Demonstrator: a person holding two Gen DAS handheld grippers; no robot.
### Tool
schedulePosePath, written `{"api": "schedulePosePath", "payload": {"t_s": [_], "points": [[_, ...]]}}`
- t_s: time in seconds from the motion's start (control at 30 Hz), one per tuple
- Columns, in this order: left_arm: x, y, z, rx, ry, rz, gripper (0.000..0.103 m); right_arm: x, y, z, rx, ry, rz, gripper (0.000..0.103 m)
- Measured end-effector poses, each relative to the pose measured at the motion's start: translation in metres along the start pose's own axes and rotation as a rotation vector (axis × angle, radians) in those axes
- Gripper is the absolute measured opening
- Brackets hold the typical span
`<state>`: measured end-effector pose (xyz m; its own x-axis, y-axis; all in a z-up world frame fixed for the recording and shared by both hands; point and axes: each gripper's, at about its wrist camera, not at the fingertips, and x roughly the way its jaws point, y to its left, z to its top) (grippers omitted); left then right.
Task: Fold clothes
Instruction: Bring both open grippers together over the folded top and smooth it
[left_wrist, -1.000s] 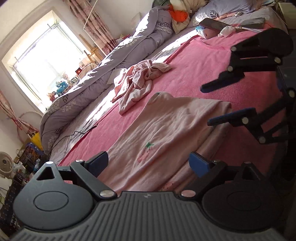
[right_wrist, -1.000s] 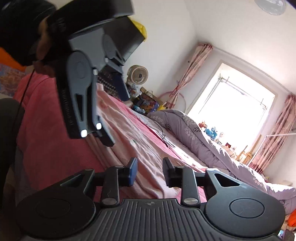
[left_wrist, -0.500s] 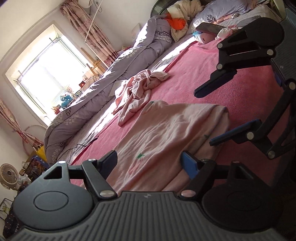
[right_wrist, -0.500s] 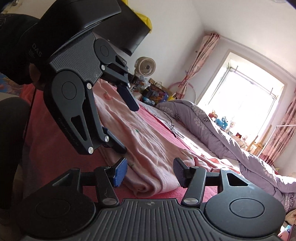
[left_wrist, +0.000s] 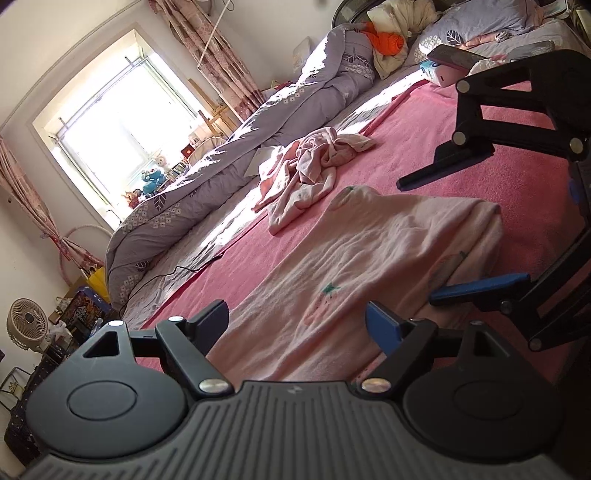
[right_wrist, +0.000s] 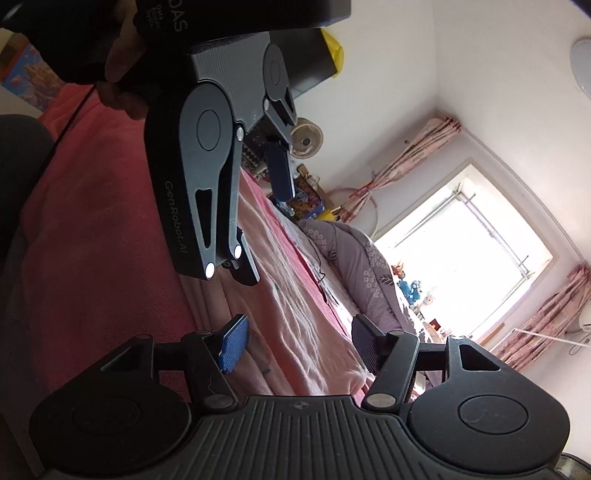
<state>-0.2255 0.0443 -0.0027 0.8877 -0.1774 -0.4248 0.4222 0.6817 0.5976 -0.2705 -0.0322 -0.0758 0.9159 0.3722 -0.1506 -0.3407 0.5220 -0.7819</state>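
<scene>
On the pink bedspread (left_wrist: 461, 122), I am hovering my left gripper (left_wrist: 295, 321) and right gripper (right_wrist: 295, 343) over the near edge of the pale pink garment (left_wrist: 369, 258), which is lying flat and partly folded. Both are gripping nothing; both sets of jaws are opening, cloth lying below the gap but unpinched. I am risking catching only the top layer, or dragging the fold askew if my hands close unevenly. A second crumpled garment (left_wrist: 314, 166) is waiting beyond. The garment's nearest hem is hiding behind my gripper bodies, and the right view is tilting steeply.
</scene>
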Motion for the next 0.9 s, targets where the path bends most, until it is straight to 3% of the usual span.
{"api": "schedulePosePath", "payload": {"t_s": [0.13,0.23,0.4,0.67,0.8,0.9], "points": [[0.000,0.012,-0.003,-0.056,0.009,-0.013,0.084,0.013,0.012,0.003,-0.084,0.009,-0.002,0.064],[-0.007,0.014,-0.006,-0.075,-0.001,-0.081,0.084,0.026,0.012,0.007,-0.095,0.023,-0.024,0.070],[-0.011,-0.004,-0.009,0.009,-0.003,-0.102,0.084,0.035,0.008,0.008,-0.066,0.035,-0.080,0.072],[0.000,-0.016,-0.004,0.055,-0.024,0.018,0.086,0.036,-0.005,0.002,0.004,0.026,-0.139,0.076],[0.001,-0.002,-0.001,-0.021,-0.042,0.051,0.086,0.037,0.000,-0.002,-0.006,0.034,-0.112,0.077],[-0.003,0.011,0.000,-0.094,-0.060,0.036,0.086,0.041,0.006,-0.001,-0.002,0.033,-0.103,0.077]]}}
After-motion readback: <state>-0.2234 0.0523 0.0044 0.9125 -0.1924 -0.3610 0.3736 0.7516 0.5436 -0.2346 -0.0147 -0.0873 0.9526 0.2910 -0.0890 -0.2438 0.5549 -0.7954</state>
